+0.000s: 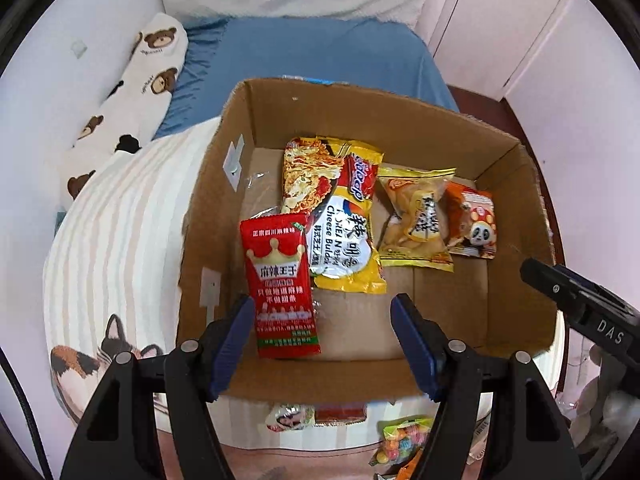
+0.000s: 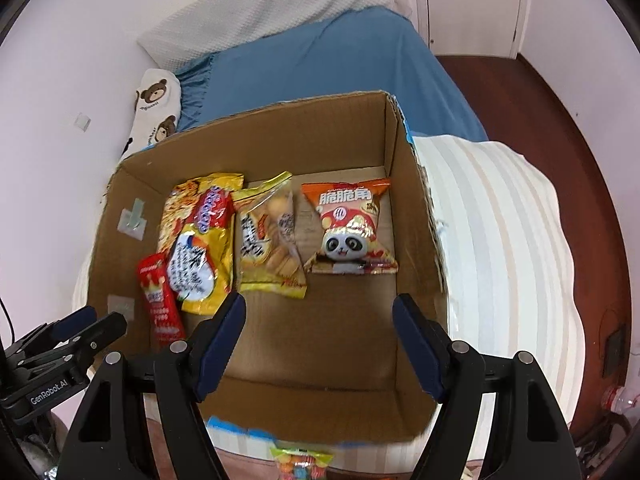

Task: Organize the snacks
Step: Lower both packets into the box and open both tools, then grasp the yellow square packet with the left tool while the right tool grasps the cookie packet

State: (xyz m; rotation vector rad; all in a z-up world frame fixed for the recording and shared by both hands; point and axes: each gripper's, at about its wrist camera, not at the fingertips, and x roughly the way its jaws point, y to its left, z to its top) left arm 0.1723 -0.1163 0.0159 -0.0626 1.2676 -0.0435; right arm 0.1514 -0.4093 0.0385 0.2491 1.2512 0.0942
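Note:
An open cardboard box (image 1: 516, 216) (image 2: 412, 184) stands on the bed. In it lie a red spicy-strip packet (image 1: 282, 284) (image 2: 160, 300), a yellow cheese noodle packet (image 1: 346, 232) (image 2: 202, 256) over a noodle bag (image 1: 304, 172), a clear-and-yellow biscuit bag (image 1: 412, 220) (image 2: 270, 236) and an orange panda snack bag (image 1: 472, 220) (image 2: 348, 228). My left gripper (image 1: 324, 336) is open and empty above the box's near wall, beside the red packet. My right gripper (image 2: 320, 340) is open and empty over the box's bare floor.
A bag of coloured candies (image 1: 404, 440) (image 2: 300, 464) and two small packets (image 1: 292, 418) lie on the bed in front of the box. A striped cat-print quilt (image 1: 112, 240) (image 2: 500, 240) lies under the box. A bear-print pillow (image 1: 144, 80) lines the wall.

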